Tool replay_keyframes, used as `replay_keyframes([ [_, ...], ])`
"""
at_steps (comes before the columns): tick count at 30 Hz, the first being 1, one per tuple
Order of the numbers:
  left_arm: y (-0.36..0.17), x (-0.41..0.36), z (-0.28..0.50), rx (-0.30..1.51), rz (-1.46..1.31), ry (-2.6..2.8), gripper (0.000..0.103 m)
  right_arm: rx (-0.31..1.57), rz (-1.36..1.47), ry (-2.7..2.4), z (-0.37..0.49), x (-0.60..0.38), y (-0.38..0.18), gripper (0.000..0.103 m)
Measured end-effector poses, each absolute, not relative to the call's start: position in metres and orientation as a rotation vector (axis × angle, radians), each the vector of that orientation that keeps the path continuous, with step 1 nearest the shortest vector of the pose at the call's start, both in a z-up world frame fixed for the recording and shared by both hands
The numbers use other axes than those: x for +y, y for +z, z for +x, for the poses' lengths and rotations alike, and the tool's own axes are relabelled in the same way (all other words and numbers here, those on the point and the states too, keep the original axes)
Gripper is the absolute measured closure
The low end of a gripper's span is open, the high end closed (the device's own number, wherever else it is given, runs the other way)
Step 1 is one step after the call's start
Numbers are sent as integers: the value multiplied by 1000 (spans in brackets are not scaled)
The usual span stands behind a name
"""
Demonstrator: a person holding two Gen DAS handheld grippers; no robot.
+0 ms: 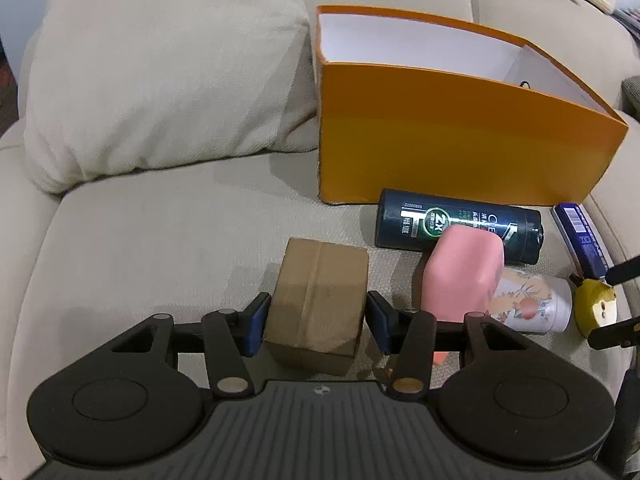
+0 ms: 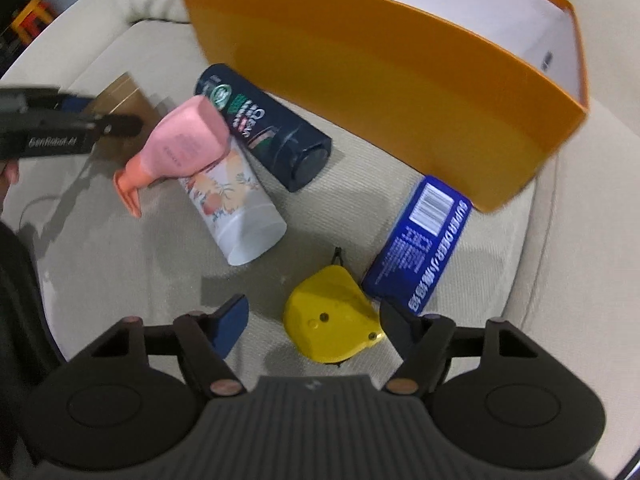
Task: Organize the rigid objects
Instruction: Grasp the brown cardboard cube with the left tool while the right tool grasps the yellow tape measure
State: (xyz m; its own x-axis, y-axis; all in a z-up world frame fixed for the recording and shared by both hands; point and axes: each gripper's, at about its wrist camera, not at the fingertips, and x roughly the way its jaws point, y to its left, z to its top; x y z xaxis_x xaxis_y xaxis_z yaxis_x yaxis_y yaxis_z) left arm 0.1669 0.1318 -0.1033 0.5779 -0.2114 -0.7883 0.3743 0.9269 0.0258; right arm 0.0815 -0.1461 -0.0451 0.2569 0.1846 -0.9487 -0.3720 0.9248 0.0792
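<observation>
On the ribbed beige sofa cushion (image 1: 160,240), the left gripper (image 1: 316,320) straddles a taped cardboard box (image 1: 320,300), its blue pads (image 1: 256,320) at both sides; contact is too close to call. The right gripper (image 2: 312,320) stands apart around a smooth yellow tape measure (image 2: 332,320), not pressing. Beyond lie a dark cylindrical bottle (image 2: 272,132), a pink bottle (image 2: 184,140), a floral tube (image 2: 236,204), a blue carton (image 2: 420,240) and the open orange box (image 1: 440,140).

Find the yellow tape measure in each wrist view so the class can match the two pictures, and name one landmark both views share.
Left wrist view: the yellow tape measure lies at the far right edge, beside the floral tube.
Right wrist view: it lies at lower centre, between the right gripper's open jaws.
Shared landmark: the orange box behind everything.
</observation>
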Motion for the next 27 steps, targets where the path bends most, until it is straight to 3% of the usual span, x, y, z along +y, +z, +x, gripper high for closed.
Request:
replay_keyframes([
  [27, -119, 149, 182, 930, 39, -396, 48, 1295, -350, 461, 63, -119, -70, 33],
])
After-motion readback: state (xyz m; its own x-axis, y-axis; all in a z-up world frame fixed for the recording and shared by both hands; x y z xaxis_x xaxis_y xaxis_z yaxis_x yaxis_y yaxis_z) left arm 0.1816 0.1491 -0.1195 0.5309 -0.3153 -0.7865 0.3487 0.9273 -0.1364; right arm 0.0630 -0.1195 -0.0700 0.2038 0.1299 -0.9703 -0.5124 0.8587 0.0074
